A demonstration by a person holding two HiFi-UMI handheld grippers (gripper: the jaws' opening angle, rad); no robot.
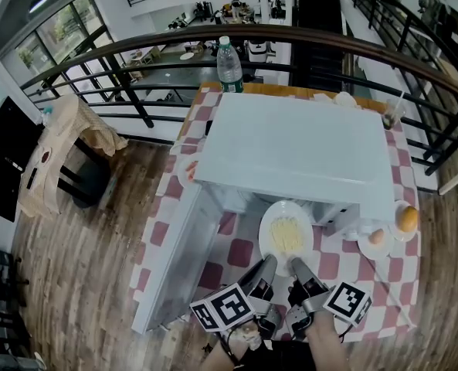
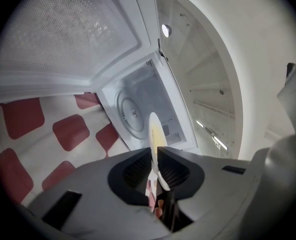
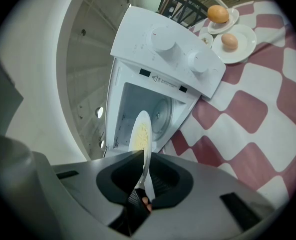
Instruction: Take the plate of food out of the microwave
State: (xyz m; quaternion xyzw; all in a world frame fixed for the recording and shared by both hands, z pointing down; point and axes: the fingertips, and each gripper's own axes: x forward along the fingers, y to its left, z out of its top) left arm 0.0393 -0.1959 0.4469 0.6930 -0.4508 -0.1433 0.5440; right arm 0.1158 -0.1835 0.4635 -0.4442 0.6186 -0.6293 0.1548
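From the head view: gripping the plate of food (image 1: 286, 234) by its near rim with the left gripper (image 1: 269, 261) and right gripper (image 1: 295, 263), at the mouth of the open microwave (image 1: 298, 149).

Left gripper view: clenched on the plate's edge, turntable (image 2: 133, 111) beyond.

Right gripper view: likewise clamped on the rim; far right, an egg (image 3: 229, 41) and an orange (image 3: 218, 13).

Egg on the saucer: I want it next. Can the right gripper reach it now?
Probably not: the right gripper is shut on the plate, like the left gripper. The way to the egg looks free.
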